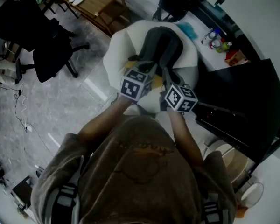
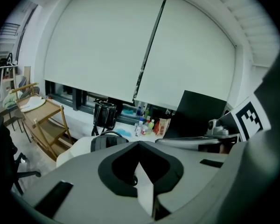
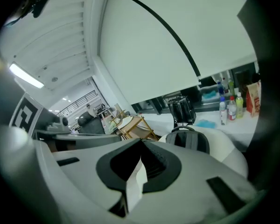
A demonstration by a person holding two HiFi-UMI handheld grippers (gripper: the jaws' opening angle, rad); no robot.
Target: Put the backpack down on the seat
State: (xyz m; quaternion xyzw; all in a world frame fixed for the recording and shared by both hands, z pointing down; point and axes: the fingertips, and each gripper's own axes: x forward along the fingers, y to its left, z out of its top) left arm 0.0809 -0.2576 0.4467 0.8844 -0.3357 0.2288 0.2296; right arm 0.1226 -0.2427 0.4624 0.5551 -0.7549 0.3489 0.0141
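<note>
Nearest the head camera: person's shoulders in a brown-grey T-shirt (image 1: 140,171), both bare forearms reaching toward the far side.

Left gripper (image 1: 147,73), grey with a black-and-white marker cube, is at centre. Its own view shows the jaws closed tip to tip, with nothing clamped between them.

Right gripper (image 1: 168,77), same build, is just beside it to the right. Its jaws are likewise pressed together and empty in its own view.

Dark grey fabric backpack (image 1: 161,43) lies on the white rounded beanbag seat (image 1: 119,50), just beyond the two gripper tips. Straps face up and its top handle is at the far end. In both gripper views the pack shows past the closed tips and apart from them, resting on the seat. In the head view I cannot tell how much gap there is, since the grippers overlap the pack's near end.

Surroundings:
- Black swivel office chair (image 1: 42,41) at far left on the pale marbled floor (image 1: 51,106).
- Light wooden folding rack (image 1: 95,3) at far centre-left.
- White counter (image 1: 203,27) beyond the seat, carrying a cluster of small plastic bottles (image 1: 216,38), a red snack bag (image 1: 234,56) and a teal cloth (image 1: 187,29).
- Black flat desk (image 1: 242,106) to the right of the seat.
- Large white roller blinds (image 2: 130,45) cover the far wall in the left gripper view.
</note>
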